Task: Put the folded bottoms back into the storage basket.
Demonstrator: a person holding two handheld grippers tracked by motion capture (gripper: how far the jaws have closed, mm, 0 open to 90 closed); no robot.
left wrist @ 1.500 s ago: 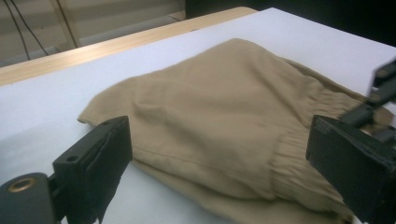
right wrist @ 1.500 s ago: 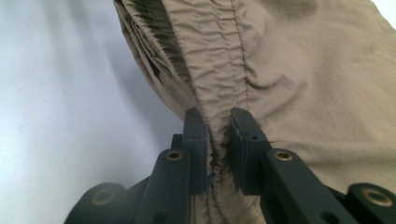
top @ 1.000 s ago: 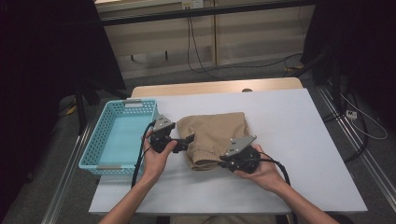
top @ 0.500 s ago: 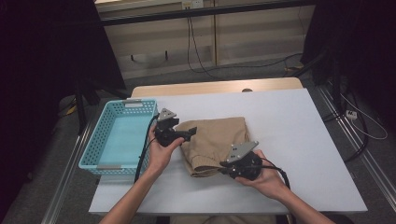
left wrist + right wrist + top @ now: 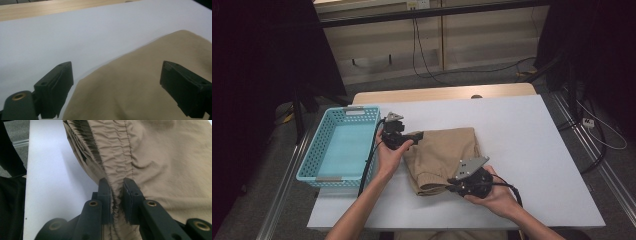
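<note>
Over cloth (image 5: 439, 152) — left claw (image 5: 414, 136) agape

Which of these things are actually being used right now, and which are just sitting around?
In use:
- tan garment
- right gripper, fingers shut on its gathered edge
- left gripper, open over the cloth

Probably next: blue basket.

Lying about:
- cables on the floor

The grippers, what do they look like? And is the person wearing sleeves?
Both the left gripper and the right gripper are black, each with two flat, blocky jaws joined by brass-coloured pins. A grey three-cornered plate sits on top of each, and a black cable trails back from each along the arm. The forearms are bare, no sleeves in sight.
</note>
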